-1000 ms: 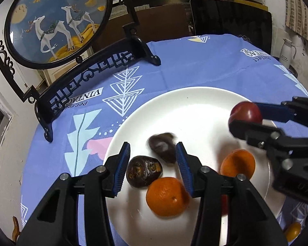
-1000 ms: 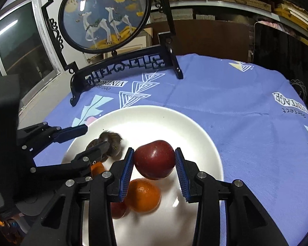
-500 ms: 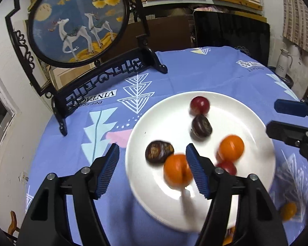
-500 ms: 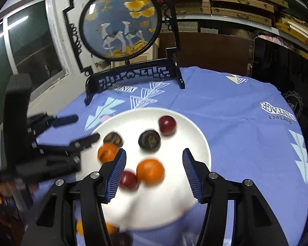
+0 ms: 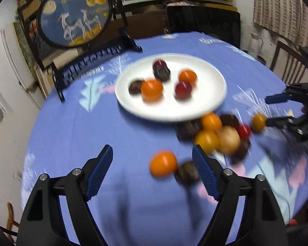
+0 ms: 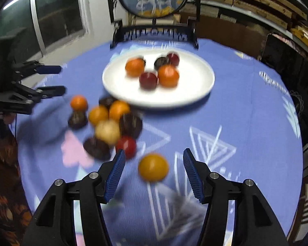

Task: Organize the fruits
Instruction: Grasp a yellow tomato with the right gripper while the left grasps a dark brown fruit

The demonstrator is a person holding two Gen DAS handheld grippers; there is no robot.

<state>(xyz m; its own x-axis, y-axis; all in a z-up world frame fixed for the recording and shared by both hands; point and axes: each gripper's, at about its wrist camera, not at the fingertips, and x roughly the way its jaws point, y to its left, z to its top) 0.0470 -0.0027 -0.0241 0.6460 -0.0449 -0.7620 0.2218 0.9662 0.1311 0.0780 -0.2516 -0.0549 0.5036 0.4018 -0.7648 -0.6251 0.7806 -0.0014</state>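
Low in the right wrist view, the right gripper (image 6: 154, 160) hangs with its blue-padded fingers (image 6: 115, 172) wide apart and nothing held. A yellow-orange round fruit (image 6: 153, 167) lies on the cloth in the gap between them, touching neither finger as far as the blur lets me judge. The left gripper (image 5: 152, 164) is likewise spread and empty. An orange round fruit (image 5: 163, 165) lies in its gap, close to the finger at lower right, with a dark brown fruit (image 5: 186, 172) beside it.

My reading is that this is the reach for the next loose fruit, between one placing and the next. The next move calls for lowering each pair of fingers around its fruit, closing gently on the widest part so it does not roll away, then carrying it up the frame to the white round plate (image 6: 203, 90).

On the plate I count six fruits: two orange, two red and two dark brown. Loose on the blue patterned surface (image 6: 236, 112), below and to the left of the plate in the right wrist view, I count ten. Four are orange or yellow-orange, four dark brown, one red and one pale tan. Motion blur makes the dark ones the least certain.
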